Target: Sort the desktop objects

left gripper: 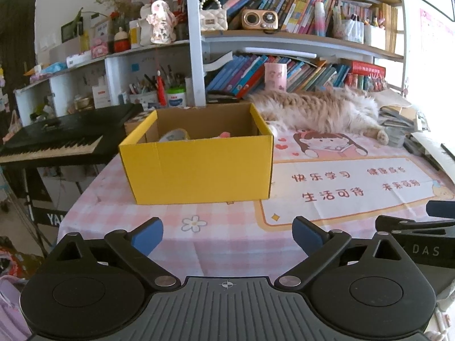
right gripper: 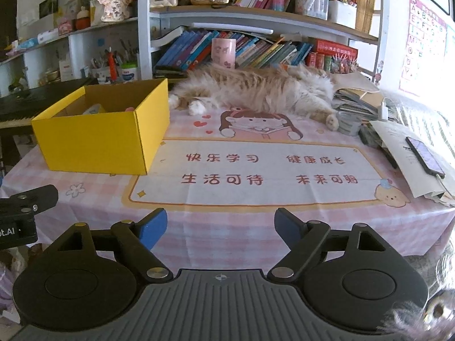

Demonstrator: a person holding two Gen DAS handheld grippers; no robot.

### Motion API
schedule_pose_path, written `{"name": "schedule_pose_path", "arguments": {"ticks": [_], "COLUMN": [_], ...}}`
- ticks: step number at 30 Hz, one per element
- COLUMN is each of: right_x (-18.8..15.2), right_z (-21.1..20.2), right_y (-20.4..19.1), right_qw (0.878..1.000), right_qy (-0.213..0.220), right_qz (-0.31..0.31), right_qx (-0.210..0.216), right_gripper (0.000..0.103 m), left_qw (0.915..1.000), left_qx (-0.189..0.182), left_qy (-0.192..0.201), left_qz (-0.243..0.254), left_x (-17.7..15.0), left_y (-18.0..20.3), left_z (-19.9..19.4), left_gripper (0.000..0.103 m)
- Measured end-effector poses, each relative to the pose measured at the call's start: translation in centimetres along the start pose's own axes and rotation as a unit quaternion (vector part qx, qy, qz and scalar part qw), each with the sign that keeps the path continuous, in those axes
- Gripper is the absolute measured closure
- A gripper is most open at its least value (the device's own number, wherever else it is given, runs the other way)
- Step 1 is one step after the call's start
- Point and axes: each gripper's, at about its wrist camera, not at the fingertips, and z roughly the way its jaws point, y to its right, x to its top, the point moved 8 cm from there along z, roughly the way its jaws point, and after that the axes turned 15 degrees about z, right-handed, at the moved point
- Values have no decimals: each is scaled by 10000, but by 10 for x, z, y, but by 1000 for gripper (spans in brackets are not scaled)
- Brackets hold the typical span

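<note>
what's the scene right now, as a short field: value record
surface: table with pink checked cloth
container: yellow box standing open on the table's left part
box contents: tape roll, a pink item, partly hidden
animal: cat lying at the back of the table
right edge: phone on papers
left gripper: open, empty
right gripper: open, empty
</note>
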Motion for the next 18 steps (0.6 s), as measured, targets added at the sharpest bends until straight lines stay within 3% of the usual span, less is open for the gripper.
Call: {"name": "schedule_pose_path", "arguments": {"ticks": [18], "right_x": [-5], "right_z": [2], "right_y": [-4], "right_qw": [9998], "right_qy": [-163], "right_qz": [-55], "right_qx": [84], "right_gripper": [18], "left_qw": [9999], "left_qx": [15], "left_qy": [-113], "left_qz": [-26], "left_x": [-5], "left_y": [-1], "left_z": [1], "left_gripper": [2]}}
